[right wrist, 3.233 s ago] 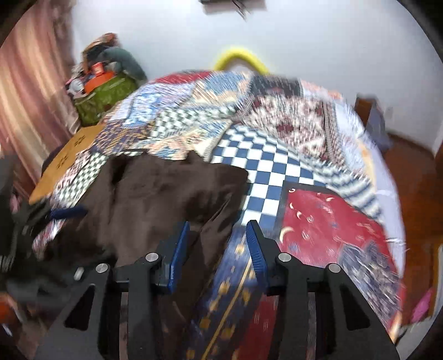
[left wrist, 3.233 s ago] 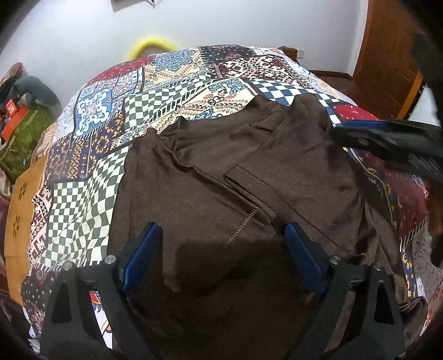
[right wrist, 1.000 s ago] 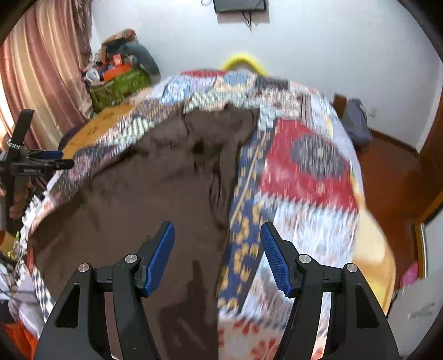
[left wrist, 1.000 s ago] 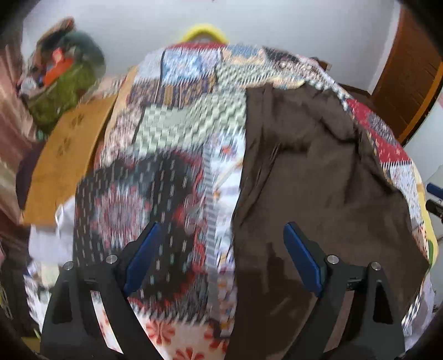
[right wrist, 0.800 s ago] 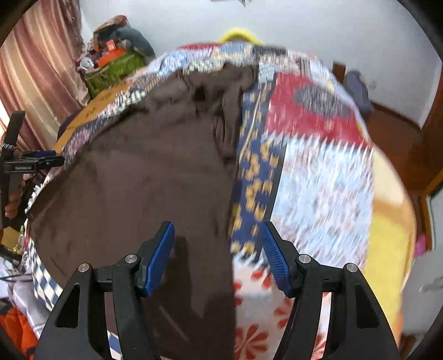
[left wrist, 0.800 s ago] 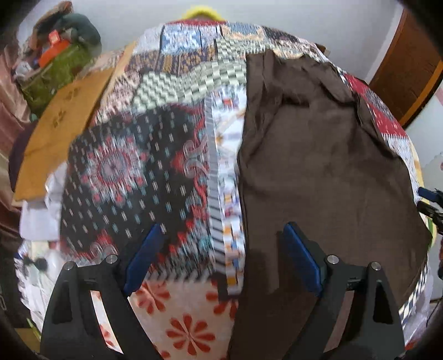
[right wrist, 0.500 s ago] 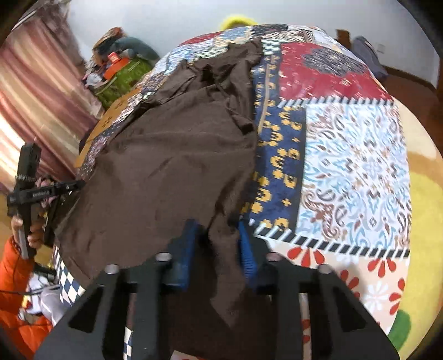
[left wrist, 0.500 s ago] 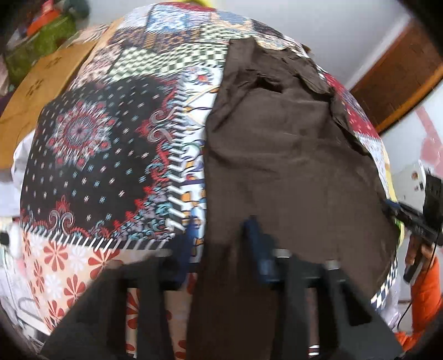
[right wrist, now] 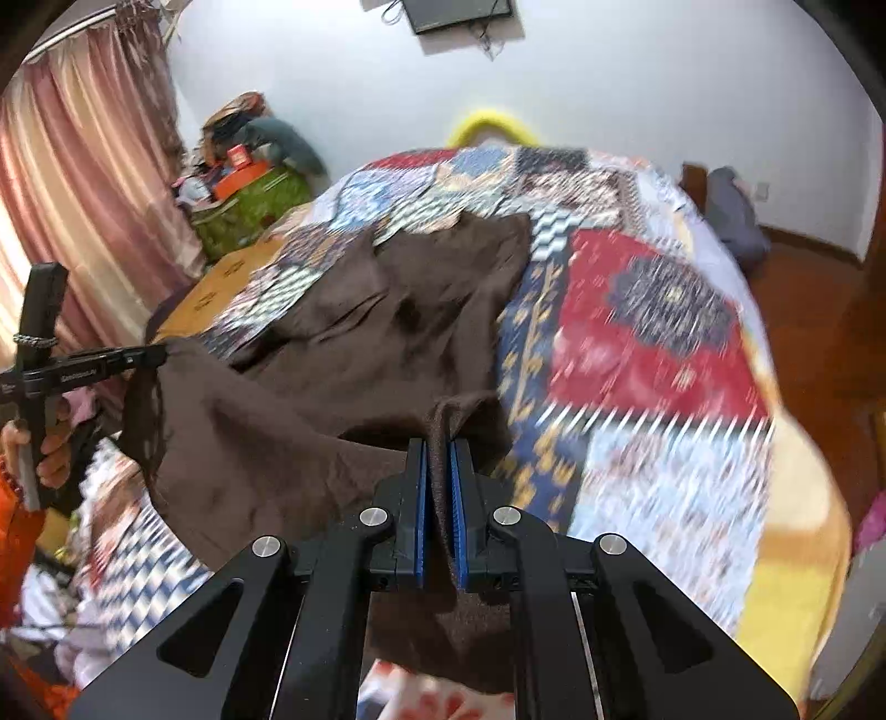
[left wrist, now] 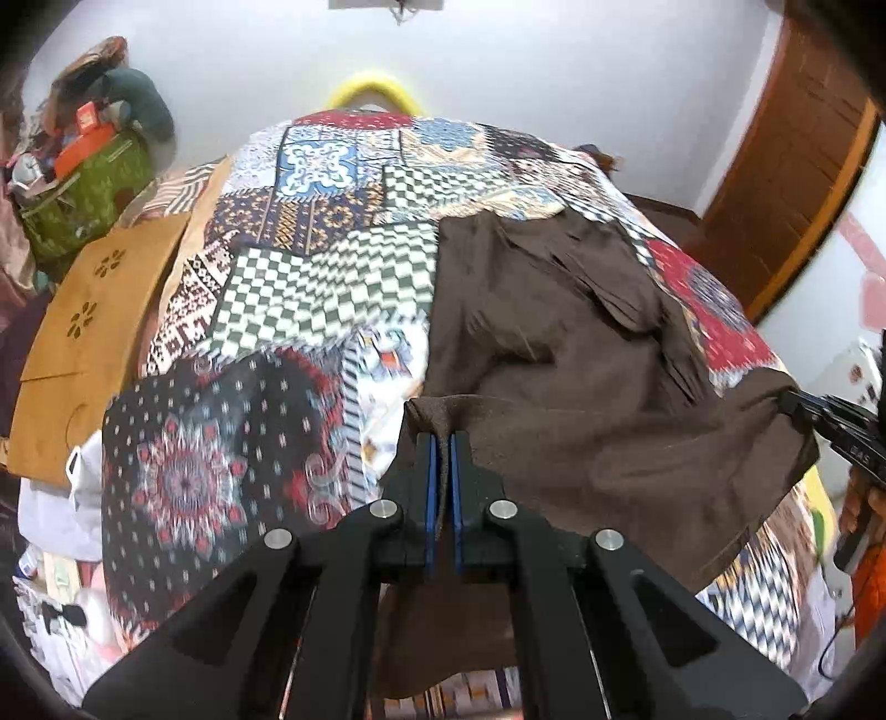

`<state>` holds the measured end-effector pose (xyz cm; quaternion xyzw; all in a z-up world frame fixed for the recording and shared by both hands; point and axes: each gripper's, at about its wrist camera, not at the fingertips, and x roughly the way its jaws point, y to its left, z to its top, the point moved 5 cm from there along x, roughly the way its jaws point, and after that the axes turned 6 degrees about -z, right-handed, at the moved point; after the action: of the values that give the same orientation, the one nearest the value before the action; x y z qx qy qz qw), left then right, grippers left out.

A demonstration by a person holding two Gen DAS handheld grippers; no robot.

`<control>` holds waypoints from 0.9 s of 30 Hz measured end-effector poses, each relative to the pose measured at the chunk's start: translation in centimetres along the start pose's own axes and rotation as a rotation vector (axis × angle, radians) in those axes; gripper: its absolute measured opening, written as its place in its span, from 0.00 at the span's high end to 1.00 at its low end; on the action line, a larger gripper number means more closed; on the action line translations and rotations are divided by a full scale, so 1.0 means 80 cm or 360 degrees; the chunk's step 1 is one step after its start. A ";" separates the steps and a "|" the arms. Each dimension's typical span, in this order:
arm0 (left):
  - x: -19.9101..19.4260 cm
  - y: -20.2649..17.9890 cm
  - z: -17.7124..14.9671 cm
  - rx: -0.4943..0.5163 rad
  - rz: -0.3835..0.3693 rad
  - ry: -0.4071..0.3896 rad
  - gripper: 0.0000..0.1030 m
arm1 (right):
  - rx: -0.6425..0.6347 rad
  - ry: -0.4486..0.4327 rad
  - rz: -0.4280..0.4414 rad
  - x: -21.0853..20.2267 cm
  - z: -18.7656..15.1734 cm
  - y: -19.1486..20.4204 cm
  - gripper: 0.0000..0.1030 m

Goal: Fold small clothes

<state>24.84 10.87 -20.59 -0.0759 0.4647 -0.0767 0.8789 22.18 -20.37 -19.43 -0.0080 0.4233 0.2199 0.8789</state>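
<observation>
A patchwork quilt covers the bed, green bag beside it.

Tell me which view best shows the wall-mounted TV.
The right wrist view: the TV shows as a dark tilted panel with dangling cables above the bed. The left wrist view catches only a pale sliver of it at the top edge.

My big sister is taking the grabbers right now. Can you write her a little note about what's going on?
Left hand-held gripper: shut on one near corner of the brown garment.
Right hand-held gripper: shut on the other near corner.
Garment: its near edge is lifted between the two grippers, the far part lies rumpled on the patchwork bedspread.
Done: both corners gripped and raised.
Left: probably carry the near edge toward the far end to make the fold, lay it flat, then let go.
</observation>
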 end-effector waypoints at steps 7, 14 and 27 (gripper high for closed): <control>0.063 0.029 -0.004 -0.0061 0.0075 0.0171 0.89 | 0.0002 0.0149 -0.0108 0.055 0.002 -0.019 0.89; 0.037 0.051 -0.050 -0.0091 0.0040 0.0195 0.56 | 0.0076 0.0164 -0.0104 0.028 -0.025 -0.038 0.66; 0.027 0.051 -0.121 -0.0262 -0.0113 0.0273 0.69 | 0.0225 0.0286 -0.0076 0.034 -0.084 -0.059 0.63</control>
<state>18.27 13.81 -28.53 -0.1574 0.5401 -0.0754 0.8233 20.56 -24.95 -26.56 0.0242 0.5145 0.1669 0.8407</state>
